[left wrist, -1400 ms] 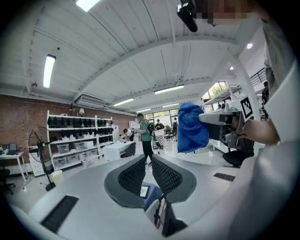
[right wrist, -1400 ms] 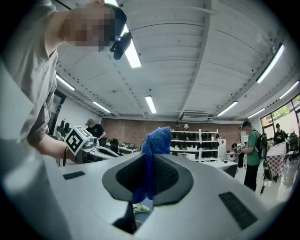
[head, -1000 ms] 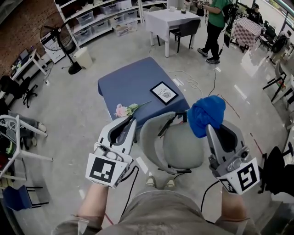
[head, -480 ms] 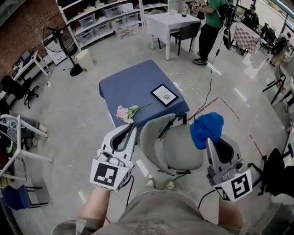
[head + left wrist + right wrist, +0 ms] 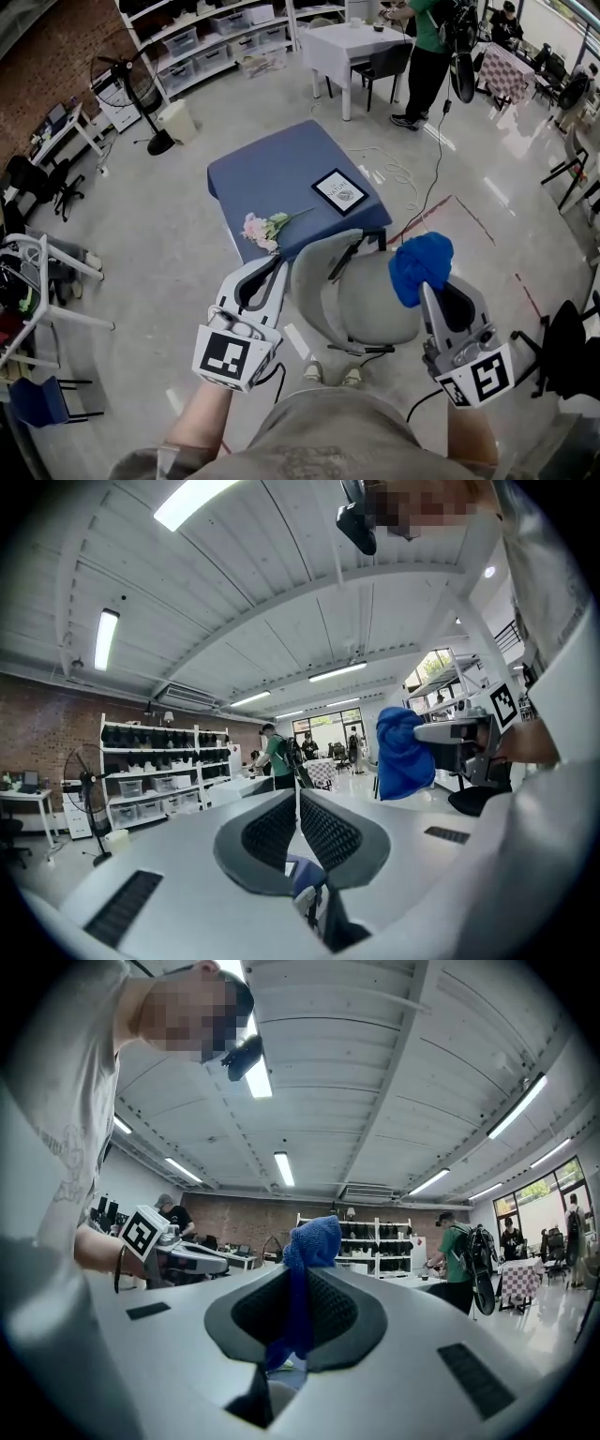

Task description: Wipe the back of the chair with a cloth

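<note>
Grey concrete floor — blue-draped table, grey chair near it

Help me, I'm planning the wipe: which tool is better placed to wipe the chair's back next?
Right, I'd judge. The right tool is shut on the bunched blue cloth beside the grey office chair; the left tool is shut and empty.

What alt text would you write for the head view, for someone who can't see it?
Seen from above, the right tool grips a bunched blue cloth beside a grey chair; the left tool, shut and empty, is on the chair's other side.
</note>
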### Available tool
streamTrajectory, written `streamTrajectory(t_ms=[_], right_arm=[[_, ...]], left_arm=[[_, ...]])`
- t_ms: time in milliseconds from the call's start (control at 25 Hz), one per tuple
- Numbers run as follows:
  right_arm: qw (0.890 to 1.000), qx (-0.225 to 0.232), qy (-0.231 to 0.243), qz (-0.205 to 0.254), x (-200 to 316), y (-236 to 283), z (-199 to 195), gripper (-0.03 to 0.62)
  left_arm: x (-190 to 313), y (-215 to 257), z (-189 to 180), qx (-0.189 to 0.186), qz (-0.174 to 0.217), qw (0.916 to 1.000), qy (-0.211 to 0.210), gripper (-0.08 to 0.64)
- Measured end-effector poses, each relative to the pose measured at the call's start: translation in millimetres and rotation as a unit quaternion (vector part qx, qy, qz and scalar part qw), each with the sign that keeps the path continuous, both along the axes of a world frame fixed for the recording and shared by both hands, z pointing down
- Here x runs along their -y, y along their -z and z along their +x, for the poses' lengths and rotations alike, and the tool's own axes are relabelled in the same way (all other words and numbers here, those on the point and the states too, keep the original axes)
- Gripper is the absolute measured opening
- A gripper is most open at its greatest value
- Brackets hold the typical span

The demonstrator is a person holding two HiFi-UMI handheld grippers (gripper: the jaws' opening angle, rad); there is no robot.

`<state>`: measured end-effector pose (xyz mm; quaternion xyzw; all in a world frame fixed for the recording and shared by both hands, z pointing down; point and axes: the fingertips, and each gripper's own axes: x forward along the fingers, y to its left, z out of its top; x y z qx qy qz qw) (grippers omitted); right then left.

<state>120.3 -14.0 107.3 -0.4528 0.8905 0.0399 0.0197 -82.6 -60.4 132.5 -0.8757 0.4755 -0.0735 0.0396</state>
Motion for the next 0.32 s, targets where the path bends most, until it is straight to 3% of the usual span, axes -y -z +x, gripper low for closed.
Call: streamTrajectory(t_ms=[320], right_arm=[[1.000,-0.002,-0.007,-0.002,0.0,-0.7,4.3,0.060]], left_arm=[[-1.7,1.1,-1.8,0.008,0.000,1.0000,0.000,0.032]])
